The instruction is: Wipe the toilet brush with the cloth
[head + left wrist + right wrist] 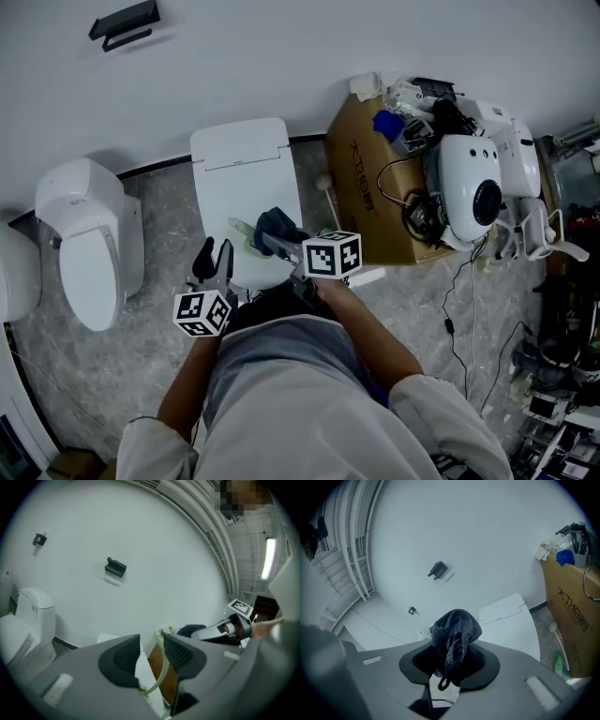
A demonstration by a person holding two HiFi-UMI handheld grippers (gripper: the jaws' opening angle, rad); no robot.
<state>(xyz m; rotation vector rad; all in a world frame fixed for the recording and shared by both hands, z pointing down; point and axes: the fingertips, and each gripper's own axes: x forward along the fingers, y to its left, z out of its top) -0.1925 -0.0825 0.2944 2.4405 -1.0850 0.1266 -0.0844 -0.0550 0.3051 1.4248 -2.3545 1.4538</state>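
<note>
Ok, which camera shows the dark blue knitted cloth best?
The right gripper view: the dark blue knitted cloth sits centred, bunched between the right gripper's fingers. The head view shows a small dark lump; the left gripper view only a sliver.

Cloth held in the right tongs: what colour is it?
Dark navy blue, with a knitted texture. The cloth shows best in the right gripper view.

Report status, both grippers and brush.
Left gripper shut on toilet brush. Right gripper shut on cloth. Both over closed toilet; nothing seen blocking.
</note>
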